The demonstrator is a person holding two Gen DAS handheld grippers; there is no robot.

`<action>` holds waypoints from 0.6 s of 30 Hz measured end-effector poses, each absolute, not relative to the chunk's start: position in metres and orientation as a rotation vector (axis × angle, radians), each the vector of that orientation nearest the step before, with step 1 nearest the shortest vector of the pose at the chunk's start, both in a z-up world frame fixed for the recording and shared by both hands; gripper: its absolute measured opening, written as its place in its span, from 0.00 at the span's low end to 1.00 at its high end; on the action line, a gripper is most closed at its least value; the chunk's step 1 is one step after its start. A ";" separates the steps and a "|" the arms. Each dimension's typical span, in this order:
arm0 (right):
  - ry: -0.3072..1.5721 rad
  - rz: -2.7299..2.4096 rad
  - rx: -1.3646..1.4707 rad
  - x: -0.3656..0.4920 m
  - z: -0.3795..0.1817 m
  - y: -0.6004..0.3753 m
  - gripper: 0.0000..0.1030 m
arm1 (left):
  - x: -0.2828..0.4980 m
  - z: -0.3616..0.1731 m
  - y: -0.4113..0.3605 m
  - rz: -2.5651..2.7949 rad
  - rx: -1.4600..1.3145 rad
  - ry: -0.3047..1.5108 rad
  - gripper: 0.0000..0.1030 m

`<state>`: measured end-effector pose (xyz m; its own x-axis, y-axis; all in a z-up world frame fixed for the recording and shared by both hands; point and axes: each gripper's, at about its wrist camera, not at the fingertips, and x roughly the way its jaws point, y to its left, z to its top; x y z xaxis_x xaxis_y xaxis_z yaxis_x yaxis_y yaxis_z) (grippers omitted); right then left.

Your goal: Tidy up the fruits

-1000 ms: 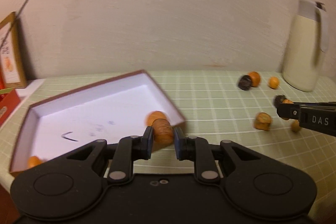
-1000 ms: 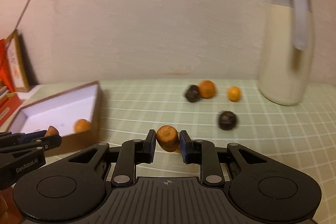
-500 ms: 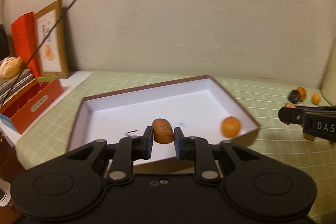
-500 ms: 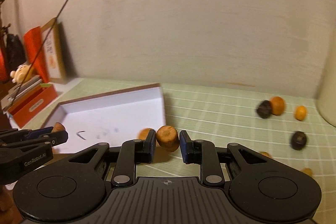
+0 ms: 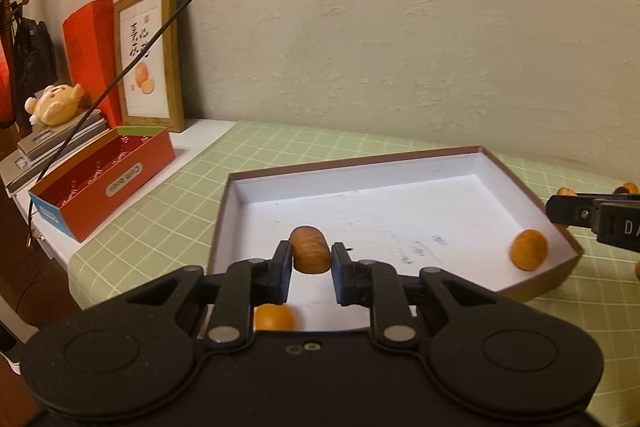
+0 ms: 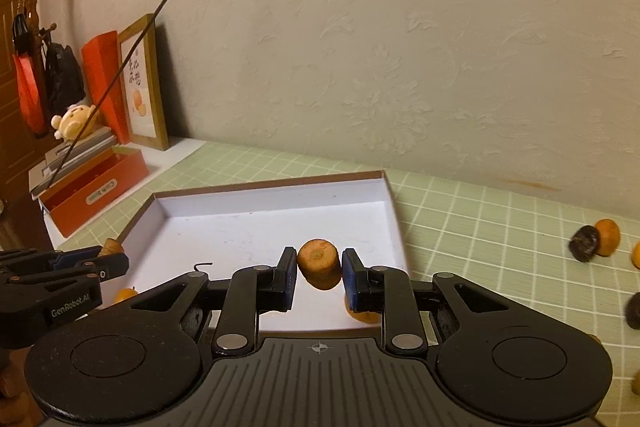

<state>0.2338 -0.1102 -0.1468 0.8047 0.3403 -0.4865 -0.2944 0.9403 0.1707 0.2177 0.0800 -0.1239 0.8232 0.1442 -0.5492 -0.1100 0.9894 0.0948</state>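
My left gripper (image 5: 309, 259) is shut on a small orange-brown fruit (image 5: 309, 253) and hangs over the near part of the shallow white box (image 5: 360, 169). Two orange fruits lie inside, one at the right corner (image 5: 528, 249) and one under the left finger (image 5: 274, 317). My right gripper (image 6: 319, 267) is shut on another orange fruit (image 6: 319, 263) above the near right part of the same box (image 6: 268, 187). The left gripper (image 6: 108, 263) shows at the left of the right wrist view; the right gripper's tip (image 5: 560, 209) shows at the right of the left wrist view.
Loose orange (image 6: 607, 237) and dark (image 6: 585, 249) fruits lie on the green checked cloth to the right. A red open carton (image 5: 104, 179), a framed picture (image 5: 150, 55), books and a plush toy (image 5: 54, 105) stand at the left against the wall. A thin cable (image 5: 160, 27) hangs across.
Both grippers have swung left with their fruits, from the cloth by the white jug to over the box. The jug has left both views; the red carton and frame have come in.
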 end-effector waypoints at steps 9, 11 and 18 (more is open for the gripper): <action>0.569 0.330 0.078 0.267 -0.162 -0.102 0.24 | 0.234 -0.137 0.103 0.179 0.025 0.637 0.11; 0.573 0.323 0.082 0.273 -0.166 -0.105 0.24 | 0.237 -0.139 0.106 0.185 0.022 0.643 0.11; 0.608 0.301 0.101 0.292 -0.178 -0.108 0.24 | 0.247 -0.145 0.110 0.192 0.014 0.666 0.11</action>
